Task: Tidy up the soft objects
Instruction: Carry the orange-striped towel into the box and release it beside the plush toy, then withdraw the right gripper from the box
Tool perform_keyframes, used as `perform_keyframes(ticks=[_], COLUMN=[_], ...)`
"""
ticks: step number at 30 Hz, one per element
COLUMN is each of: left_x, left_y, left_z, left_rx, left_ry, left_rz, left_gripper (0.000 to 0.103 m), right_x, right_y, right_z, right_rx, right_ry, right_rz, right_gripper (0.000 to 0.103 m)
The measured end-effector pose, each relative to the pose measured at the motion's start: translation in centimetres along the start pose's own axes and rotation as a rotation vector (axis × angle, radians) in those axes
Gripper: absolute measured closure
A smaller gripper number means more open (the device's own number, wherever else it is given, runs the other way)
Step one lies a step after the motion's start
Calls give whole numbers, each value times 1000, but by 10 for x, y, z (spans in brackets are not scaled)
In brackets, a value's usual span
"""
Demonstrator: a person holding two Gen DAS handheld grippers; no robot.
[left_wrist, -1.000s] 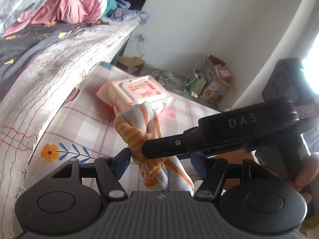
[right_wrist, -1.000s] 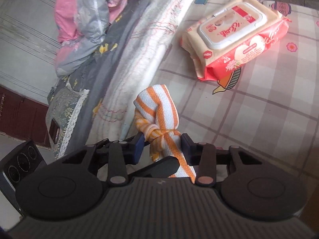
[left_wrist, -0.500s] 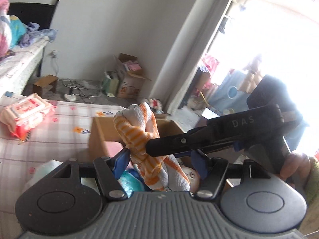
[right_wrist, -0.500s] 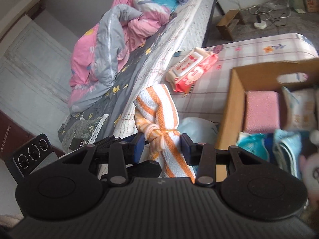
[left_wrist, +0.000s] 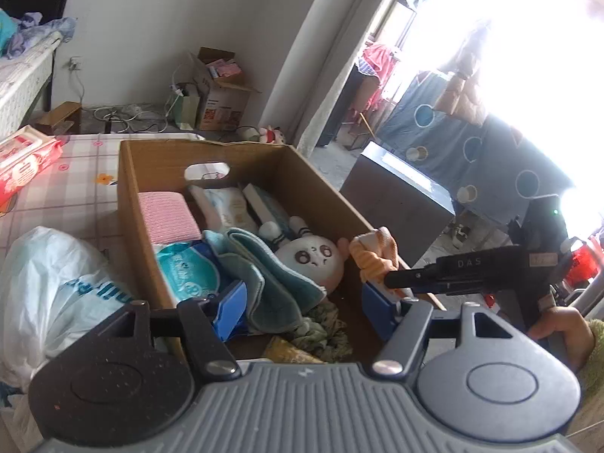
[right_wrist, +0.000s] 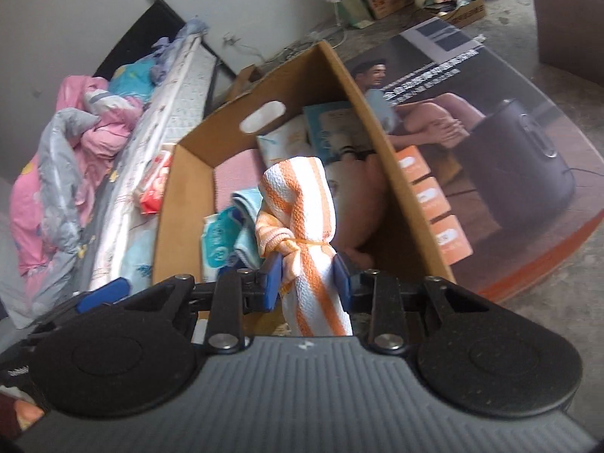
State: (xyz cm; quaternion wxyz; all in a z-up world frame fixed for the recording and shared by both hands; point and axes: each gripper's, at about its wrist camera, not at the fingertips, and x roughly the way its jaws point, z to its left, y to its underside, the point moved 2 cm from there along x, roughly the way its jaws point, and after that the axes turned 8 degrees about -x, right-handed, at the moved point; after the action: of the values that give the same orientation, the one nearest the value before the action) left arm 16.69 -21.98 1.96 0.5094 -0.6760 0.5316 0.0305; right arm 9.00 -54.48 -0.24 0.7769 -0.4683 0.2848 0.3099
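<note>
My right gripper [right_wrist: 306, 281] is shut on a knotted orange-and-white striped towel [right_wrist: 298, 219] and holds it upright over the open cardboard box [right_wrist: 188, 188]. In the left wrist view the towel [left_wrist: 373, 253] sits at the box's right wall [left_wrist: 324, 192], held by the right gripper [left_wrist: 392, 283]. My left gripper [left_wrist: 302, 309] is open and empty above the box's near end. The box holds a pink cloth [left_wrist: 168, 215], a teal towel [left_wrist: 260, 268], a white plush doll [left_wrist: 311, 260] and wipe packs [left_wrist: 185, 268].
A white plastic bag [left_wrist: 56, 287] lies left of the box on the checked cloth. A red wipes pack [left_wrist: 22, 162] lies further left. A bed with pink and grey bedding [right_wrist: 75, 151] runs along the left. A printed carton [right_wrist: 472, 158] stands right of the box.
Both grippers swung from the bed side to over the box. My left gripper has let go of the striped towel and opened; the right one still holds it.
</note>
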Motion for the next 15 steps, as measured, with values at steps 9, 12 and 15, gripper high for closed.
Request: perform_keyframes(ticks=[9,12,15], left_x=[-38,-50,-61], left_y=[5,7,13], left_z=[38,45,48], left_rx=[-72,-81,-74], left_ry=[-82,-97,-111], left_rz=[-44,-65,-80], left_gripper=[34,32,28], right_x=[21,15,8], right_y=[11,8,8], right_z=[2,10,19], right_rx=[-47,-58,-67], right_ry=[154,150,150], right_rz=[30,13,-6], right_gripper=[66,65,63])
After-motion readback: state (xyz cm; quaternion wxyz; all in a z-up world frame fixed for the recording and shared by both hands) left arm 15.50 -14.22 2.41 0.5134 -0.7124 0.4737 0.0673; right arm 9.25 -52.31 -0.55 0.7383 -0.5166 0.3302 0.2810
